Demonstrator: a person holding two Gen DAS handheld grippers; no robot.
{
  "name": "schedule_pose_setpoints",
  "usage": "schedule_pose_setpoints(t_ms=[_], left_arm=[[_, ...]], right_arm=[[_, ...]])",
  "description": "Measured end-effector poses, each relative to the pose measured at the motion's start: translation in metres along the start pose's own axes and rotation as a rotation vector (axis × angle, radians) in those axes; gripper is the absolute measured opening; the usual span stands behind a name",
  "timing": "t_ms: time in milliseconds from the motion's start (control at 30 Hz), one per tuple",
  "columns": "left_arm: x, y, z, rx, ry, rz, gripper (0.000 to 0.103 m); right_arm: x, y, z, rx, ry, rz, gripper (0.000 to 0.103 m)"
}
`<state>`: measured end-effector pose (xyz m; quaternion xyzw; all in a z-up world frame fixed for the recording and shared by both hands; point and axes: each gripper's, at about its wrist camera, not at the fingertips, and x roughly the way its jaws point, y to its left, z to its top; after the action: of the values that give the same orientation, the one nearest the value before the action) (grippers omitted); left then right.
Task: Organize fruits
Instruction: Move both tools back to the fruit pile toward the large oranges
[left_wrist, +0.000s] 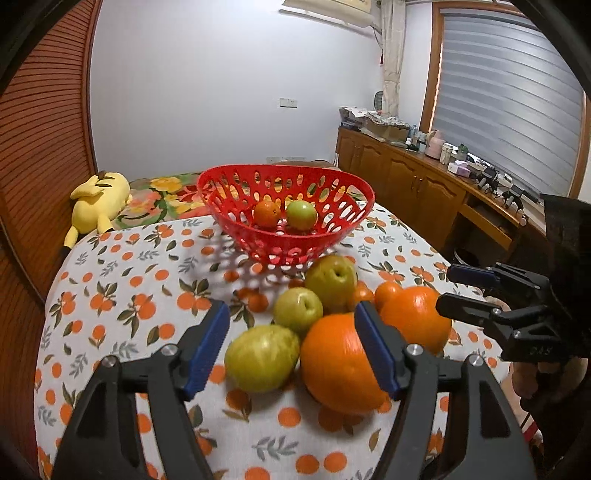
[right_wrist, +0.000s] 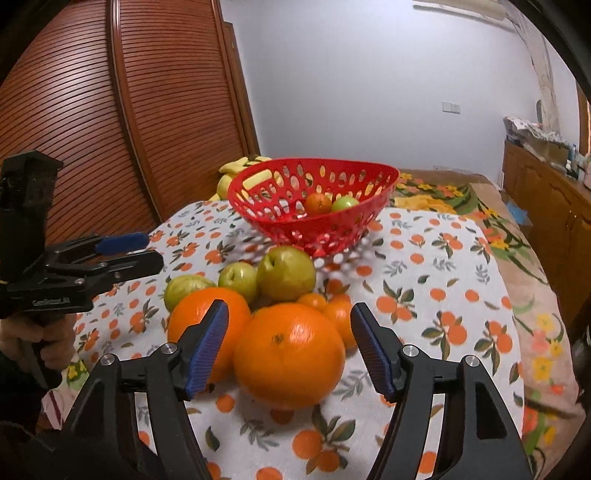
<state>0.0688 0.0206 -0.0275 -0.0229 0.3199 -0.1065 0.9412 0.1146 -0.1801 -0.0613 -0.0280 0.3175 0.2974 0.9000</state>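
A red perforated basket (left_wrist: 284, 218) stands at the far side of the worktop (left_wrist: 122, 295), which is covered by a white cloth printed with oranges and leaves. Inside the basket lie a small orange fruit (left_wrist: 266, 213) on the left and a small green fruit (left_wrist: 301, 215) on the right, side by side.

Just near of the basket, a cluster of loose fruit sits on the cloth. A large yellow-green pear-like fruit (left_wrist: 331, 277) is closest to the basket. Left and near of it is a smaller green fruit (left_wrist: 297, 307), and nearer still a pale green striped fruit (left_wrist: 261, 357). Two big oranges lie at the near edge of the cluster: the left orange (left_wrist: 332, 363) and the right orange (right_wrist: 290, 354). A couple of small tangerines (right_wrist: 334, 310) are tucked behind the big oranges, touching them.

The left gripper (left_wrist: 291, 343) has its blue-padded fingers apart, empty; the striped fruit and part of the left orange show in the gap, but the pads press on nothing. The right gripper (right_wrist: 290, 347) also has its fingers spread wide, with the right orange seen between them and clear space on both sides.

A hand (right_wrist: 40, 339) holds the left gripper's handle at the left. Beyond the worktop lies a bed with a floral blanket (left_wrist: 162, 199) and a yellow plush toy (left_wrist: 98, 203). Wooden cabinets (left_wrist: 402, 177) run along the right wall.
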Motion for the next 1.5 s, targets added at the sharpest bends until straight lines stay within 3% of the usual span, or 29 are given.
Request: schedule_pose_setpoints(t_ms=[533,1100,1500], left_arm=[[0.003,-0.008,-0.023,-0.018,0.03,-0.021,0.07],[0.014,-0.014,-0.033,-0.027,0.055,-0.041,0.07],[0.023,-0.025,-0.034,-0.024,0.073,-0.058,0.07]], right_arm=[[0.018,0.003,-0.015,0.018,0.044,-0.012,0.082],[0.041,0.001,-0.025,0.026,0.099,-0.022,0.085],[0.032,-0.007,-0.029,0.038,0.091,0.007,0.083]])
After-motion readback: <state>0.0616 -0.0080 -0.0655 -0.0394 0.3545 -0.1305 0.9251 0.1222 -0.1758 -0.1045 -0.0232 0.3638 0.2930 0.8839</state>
